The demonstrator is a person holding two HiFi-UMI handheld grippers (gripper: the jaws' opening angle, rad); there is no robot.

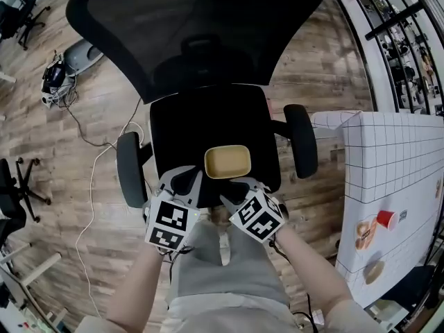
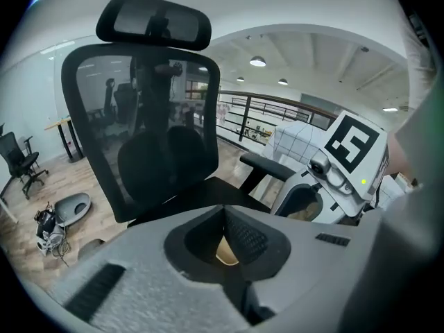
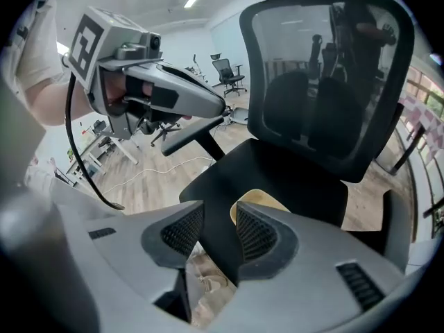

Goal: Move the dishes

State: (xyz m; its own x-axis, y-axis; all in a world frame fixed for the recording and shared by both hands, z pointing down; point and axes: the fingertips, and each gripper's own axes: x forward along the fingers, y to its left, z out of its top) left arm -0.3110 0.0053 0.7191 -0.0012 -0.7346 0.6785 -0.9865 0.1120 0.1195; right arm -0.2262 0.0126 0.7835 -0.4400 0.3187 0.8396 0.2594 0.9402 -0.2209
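Note:
A tan rectangular dish [image 1: 227, 161] lies on the front of a black office chair's seat [image 1: 187, 120]. Both grippers hover just in front of it, above the person's lap. My left gripper [image 1: 184, 180] is near the dish's left corner; in the left gripper view its pads [image 2: 244, 236] meet at the tips, and a sliver of the dish [image 2: 225, 254] shows behind them. My right gripper [image 1: 234, 194] is at the dish's near right corner. Its jaws [image 3: 218, 220] stand apart with nothing between them, and the dish [image 3: 258, 198] shows just beyond its right pad.
The chair's armrests [image 1: 302, 141] [image 1: 130, 168] flank the seat and its mesh back [image 1: 201, 19] rises behind. To the right stands a white gridded table [image 1: 395, 179] with a red cup [image 1: 386, 218]. Cables and gear [image 1: 55, 75] lie on the wooden floor at left.

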